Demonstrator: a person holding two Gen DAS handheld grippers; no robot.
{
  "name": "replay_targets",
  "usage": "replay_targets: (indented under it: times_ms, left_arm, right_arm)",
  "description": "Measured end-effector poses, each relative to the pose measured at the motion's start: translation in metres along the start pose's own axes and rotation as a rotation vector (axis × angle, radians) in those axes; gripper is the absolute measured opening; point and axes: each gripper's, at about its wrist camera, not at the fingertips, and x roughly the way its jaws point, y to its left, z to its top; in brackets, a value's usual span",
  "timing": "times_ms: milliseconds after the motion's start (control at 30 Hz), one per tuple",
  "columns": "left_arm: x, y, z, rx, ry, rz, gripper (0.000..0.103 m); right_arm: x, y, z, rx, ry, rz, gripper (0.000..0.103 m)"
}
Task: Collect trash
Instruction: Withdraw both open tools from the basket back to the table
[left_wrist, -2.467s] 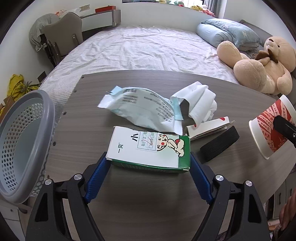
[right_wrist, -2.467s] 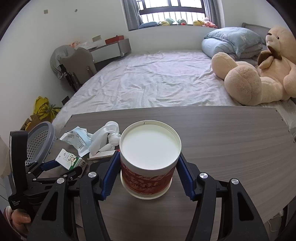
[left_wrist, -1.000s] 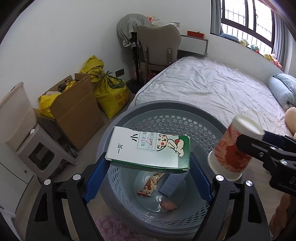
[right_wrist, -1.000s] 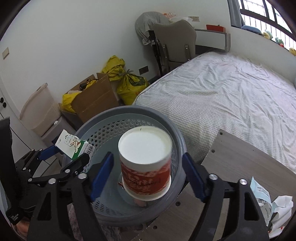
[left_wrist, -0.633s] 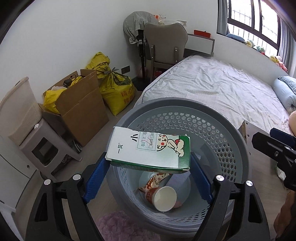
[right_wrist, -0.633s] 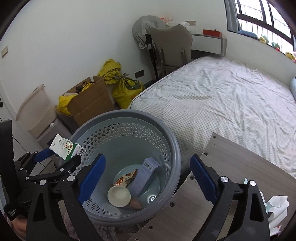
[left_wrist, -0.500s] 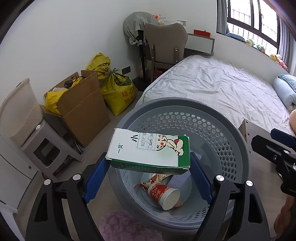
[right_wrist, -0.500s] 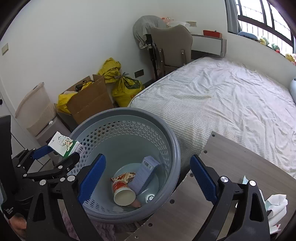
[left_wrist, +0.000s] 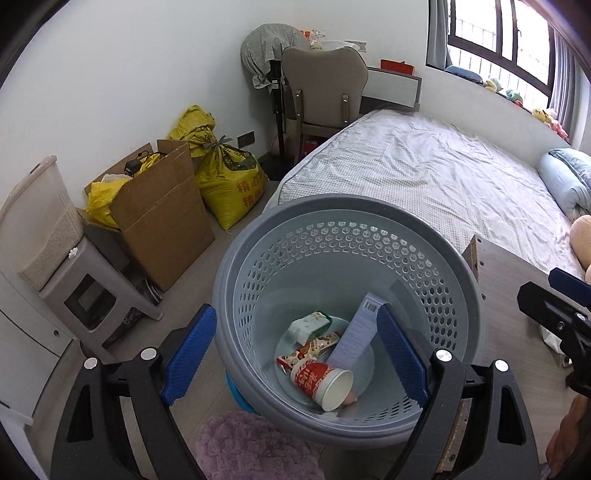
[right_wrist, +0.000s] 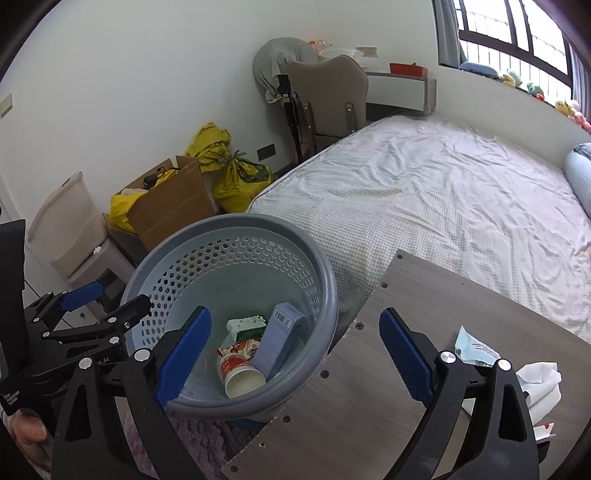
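Note:
A grey perforated trash basket (left_wrist: 343, 206) stands on the floor beside the table; it also shows in the right wrist view (right_wrist: 236, 225). Inside lie the green-and-white milk carton (left_wrist: 308, 326), the red paper cup (left_wrist: 321, 380), a snack wrapper (left_wrist: 314, 347) and a pale blue box (left_wrist: 356, 338). My left gripper (left_wrist: 295, 347) is open and empty above the basket. My right gripper (right_wrist: 295, 354) is open and empty over the basket's right rim. On the table lie a pale blue wrapper (right_wrist: 474, 349) and crumpled white tissue (right_wrist: 539, 380).
The wooden table (right_wrist: 373, 402) reaches right of the basket. A cardboard box (left_wrist: 162, 218), yellow bags (left_wrist: 225, 173) and a grey stool (left_wrist: 88, 295) stand by the wall. A chair (left_wrist: 325, 92) and the bed (left_wrist: 424, 173) lie behind. A purple rug (left_wrist: 251, 446) lies below.
My left gripper has opened and let go of the milk carton, which now lies in the basket. The cup dropped earlier by my right gripper rests at the bottom.

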Motion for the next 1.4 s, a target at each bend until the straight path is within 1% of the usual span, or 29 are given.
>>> replay_targets:
  times_ms: [267,467,600,767,933,1033,1133,1267,1400]
  left_arm:
    - [-0.015,-0.020,-0.005,0.031,-0.012,-0.014,0.085]
    - [-0.026,-0.041,-0.010,0.058,-0.018,-0.048,0.085]
    - [-0.033,-0.061,-0.015,0.086,-0.019,-0.082,0.085]
    - [-0.038,-0.093,-0.025,0.131,-0.022,-0.122,0.085]
    - [-0.042,-0.125,-0.034,0.168,-0.008,-0.164,0.085]
    - [-0.045,-0.141,-0.040,0.191,-0.007,-0.172,0.085]
    - [-0.046,-0.152,-0.045,0.205,0.003,-0.183,0.085]
    - [-0.049,-0.163,-0.052,0.228,0.010,-0.183,0.085]
    - [-0.052,-0.169,-0.055,0.238,0.013,-0.179,0.085]
  right_arm:
    - [-0.019,-0.019,-0.016,0.048,-0.002,-0.025,0.091]
    - [-0.039,-0.039,-0.031,0.092,-0.013,-0.065,0.091]
    - [-0.058,-0.061,-0.047,0.126,-0.021,-0.122,0.091]
    - [-0.089,-0.096,-0.074,0.189,-0.035,-0.216,0.092]
    - [-0.111,-0.131,-0.101,0.228,-0.021,-0.320,0.093]
    - [-0.119,-0.151,-0.118,0.260,-0.013,-0.354,0.094]
    - [-0.122,-0.169,-0.133,0.289,0.001,-0.371,0.095]
    - [-0.116,-0.180,-0.148,0.294,0.030,-0.357,0.096]
    - [-0.107,-0.184,-0.151,0.291,0.041,-0.341,0.097]
